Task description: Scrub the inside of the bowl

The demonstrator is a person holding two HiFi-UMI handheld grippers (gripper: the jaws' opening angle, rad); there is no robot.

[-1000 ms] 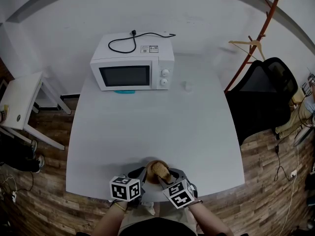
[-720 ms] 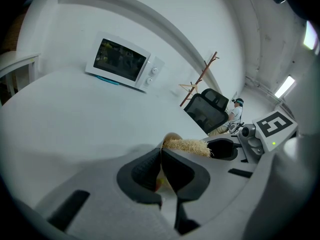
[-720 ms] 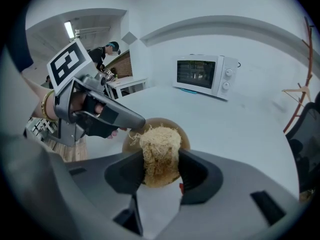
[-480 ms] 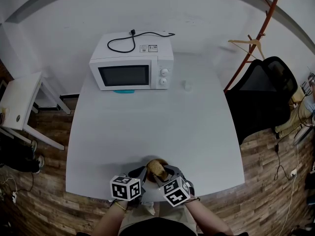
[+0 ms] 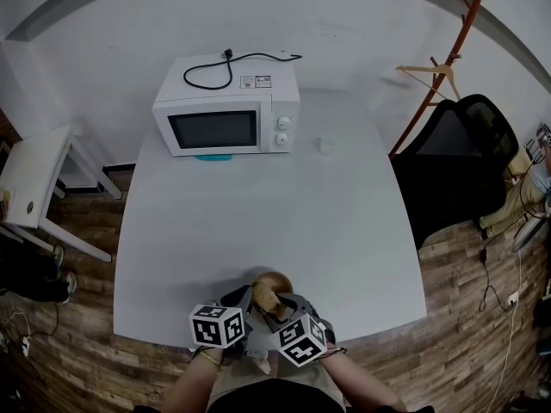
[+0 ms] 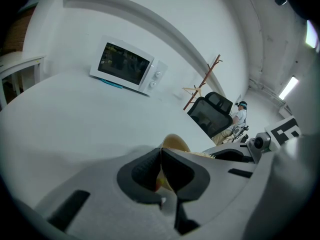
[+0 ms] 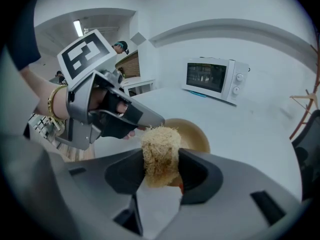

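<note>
Pinching the near rim of a shallow round tan bowl [image 6: 175,143], the left claw [image 6: 161,159] has its jaws pressed almost together, with only the thin wall of the bowl between the pads. The right claw [image 7: 160,166] is clamped across the middle of a straw-coloured fibrous scrubbing pad [image 7: 160,149], which stands up between the jaws with its rough top towards the bowl's opening. Whether the pad touches the inner face cannot be told.

The bowl sits at the near edge of the pale grey tabletop [image 5: 258,205], about midway along it, just in front of the person. It looks light and stiff, with a smooth, plain inner face, no pattern and no visible dirt. Being light and smooth, it would probably slide or tip under a scrubbing push, so the rim is the sensible place to hold it, pinched on the wall as it is now. The pad looks soft and springy and should squash and follow the curve of the bowl.

Farther out, a white microwave oven [image 5: 225,114] stands at the far left corner, well apart from the bowl.
</note>
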